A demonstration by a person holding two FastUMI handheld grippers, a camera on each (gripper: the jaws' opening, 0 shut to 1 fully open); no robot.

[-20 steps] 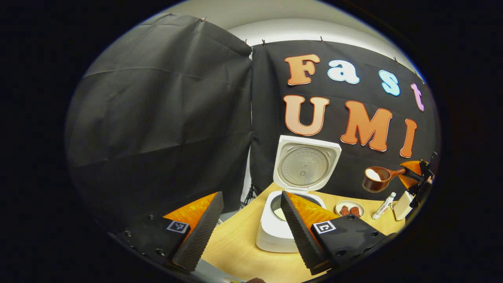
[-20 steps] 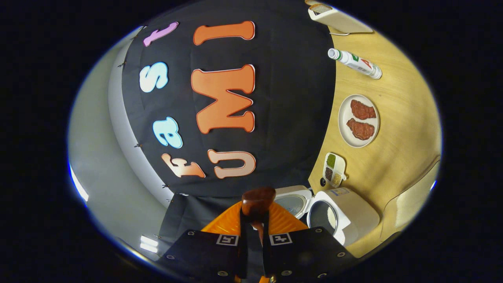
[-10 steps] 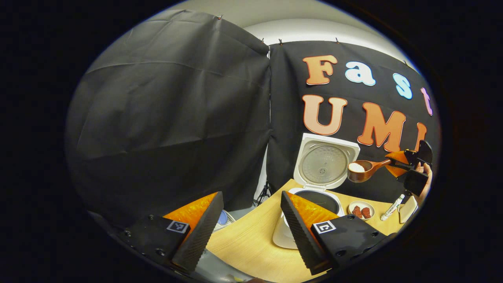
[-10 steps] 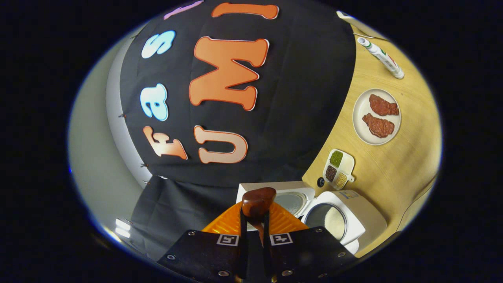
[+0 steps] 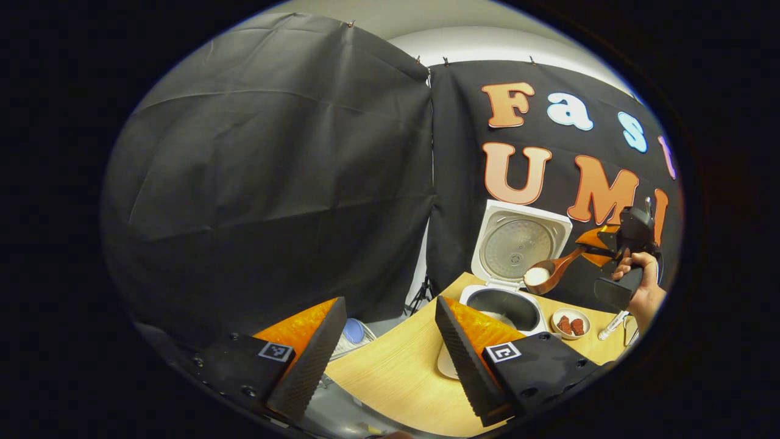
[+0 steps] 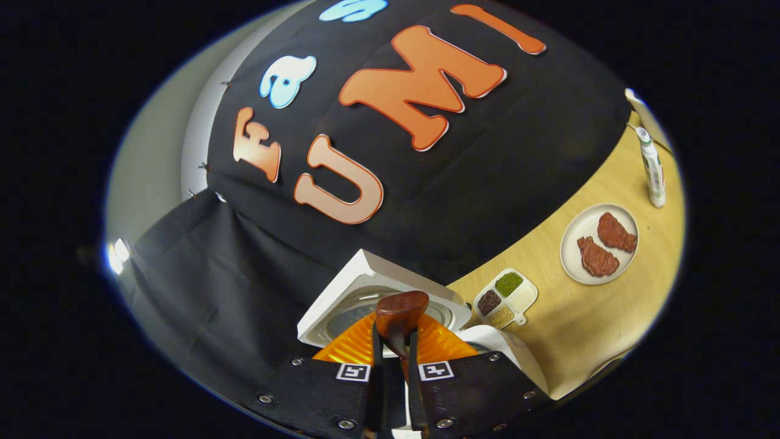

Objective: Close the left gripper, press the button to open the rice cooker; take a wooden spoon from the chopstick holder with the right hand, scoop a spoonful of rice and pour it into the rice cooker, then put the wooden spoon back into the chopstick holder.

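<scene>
Rice cooker (image 5: 503, 305) is seen standing on the wooden table (image 5: 390, 378), lid raised upright against the black backdrop, inner pot exposed. Wooden spoon (image 5: 551, 271) is held above the open pot, its bowl loaded with white rice and positioned just in front of the raised lid; the handle runs up and right into the right gripper (image 5: 600, 247), which is carried by a hand (image 5: 640, 286).

In the right gripper view, the spoon handle (image 6: 396, 317) is clamped between the two fingers of the right gripper (image 6: 395, 366), which are drawn narrow on it; the handle end protrudes just past the fingertips. The cooker lid (image 6: 365, 292) lies directly ahead of and below the fingers.

Left gripper (image 5: 387, 353) is seen with its fingers spread wide, nothing between them, held well short of the cooker over the table's near edge.

A plate with two red meat pieces (image 6: 600, 244), a three-compartment dish (image 6: 504, 292) and a lying tube (image 6: 652, 167) are placed on the table to the cooker's right.
</scene>
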